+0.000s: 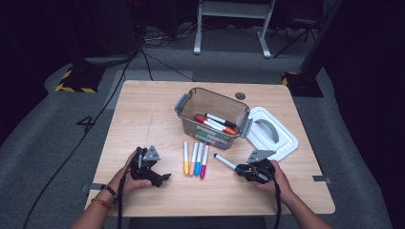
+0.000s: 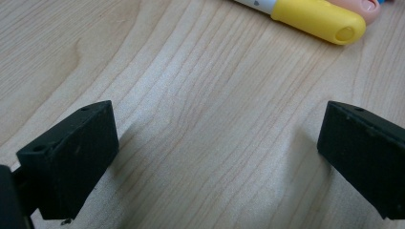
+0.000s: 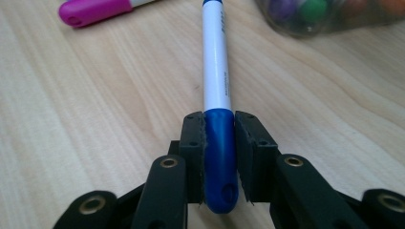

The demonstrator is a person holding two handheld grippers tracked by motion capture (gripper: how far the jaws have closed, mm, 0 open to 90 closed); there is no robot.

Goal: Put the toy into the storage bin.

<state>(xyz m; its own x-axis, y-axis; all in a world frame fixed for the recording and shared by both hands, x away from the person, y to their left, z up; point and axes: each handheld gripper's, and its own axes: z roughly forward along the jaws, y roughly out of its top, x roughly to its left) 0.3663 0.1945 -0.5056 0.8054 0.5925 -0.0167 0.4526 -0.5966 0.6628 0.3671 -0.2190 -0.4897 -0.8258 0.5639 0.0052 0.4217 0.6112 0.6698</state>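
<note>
Black hand-held gripper [image 3: 219, 157], brass screws

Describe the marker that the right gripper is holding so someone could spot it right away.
On the wooden table, look right of the row of four markers in front of the clear bin. The blue-capped marker lies apart, angled, its blue cap clamped in the right gripper.

A clear plastic bin [image 1: 191, 106] holding markers is seen mid-table; a white lid [image 1: 282, 138] lies beside it — four capped markers [image 1: 196, 159] are lined up in front.
</note>
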